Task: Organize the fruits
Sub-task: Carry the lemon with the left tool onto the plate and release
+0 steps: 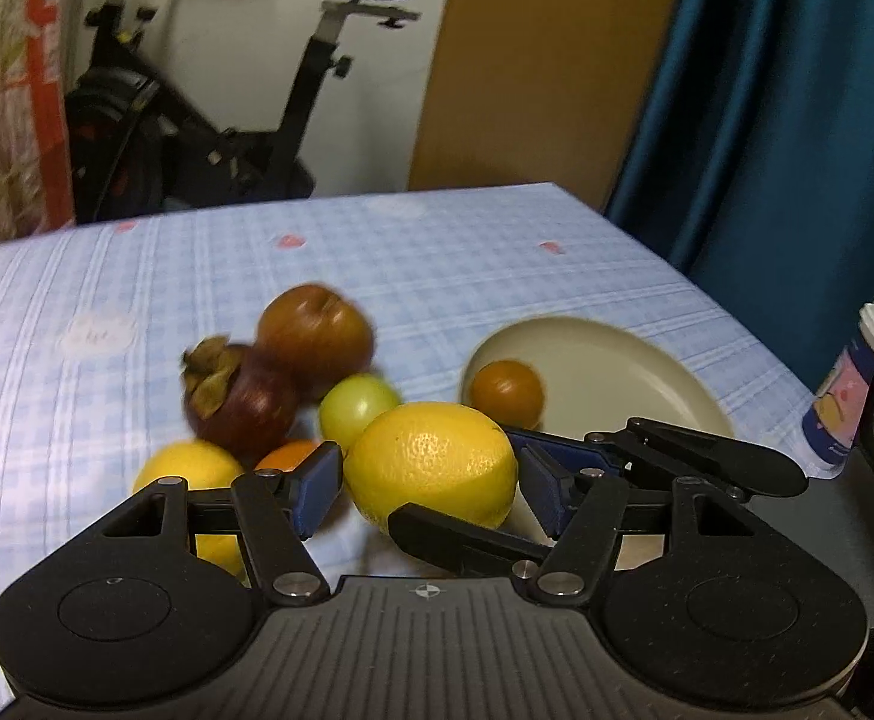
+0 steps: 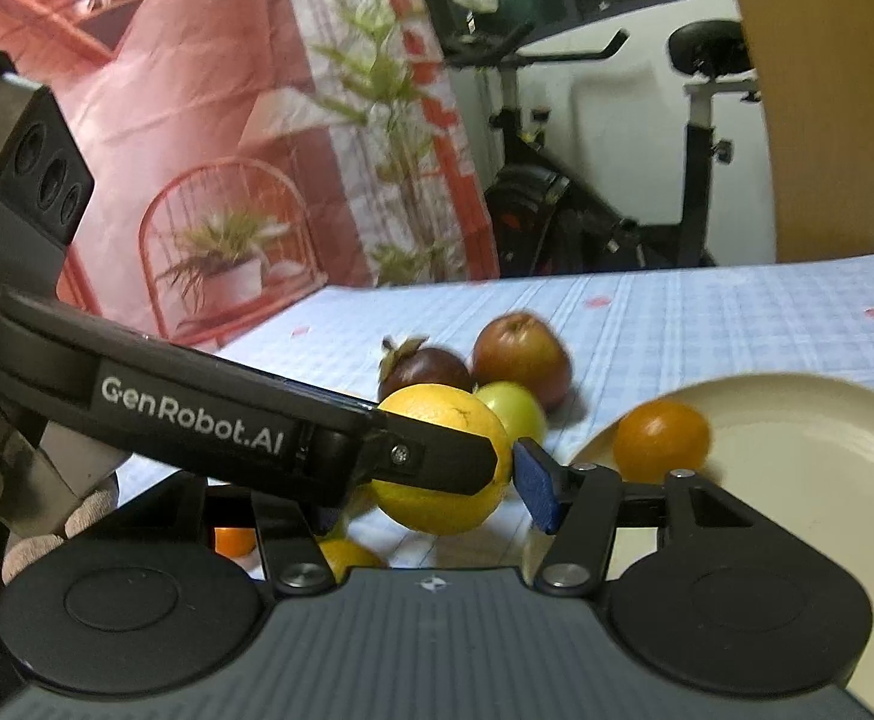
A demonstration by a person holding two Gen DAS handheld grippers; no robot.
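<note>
A big yellow lemon [image 1: 431, 462] sits between the pads of my left gripper [image 1: 431, 483], just left of the cream plate [image 1: 610, 372]; the left pad stands slightly off it. My right gripper [image 2: 437, 498] has the same lemon [image 2: 442, 468] between its pads, crossed by the left gripper's finger; whether they touch it is unclear. A small orange [image 1: 507, 393] lies on the plate. A mangosteen [image 1: 239, 396], brown apple [image 1: 315, 333], green fruit [image 1: 356, 408], a second lemon [image 1: 188, 468] and another orange [image 1: 290, 456] cluster on the cloth.
The table [image 1: 437, 252] has a blue checked cloth; its far edge is near. A small labelled bottle [image 1: 856, 396] stands right of the plate. An exercise bike [image 1: 209, 108] and a blue curtain [image 1: 796, 120] stand behind.
</note>
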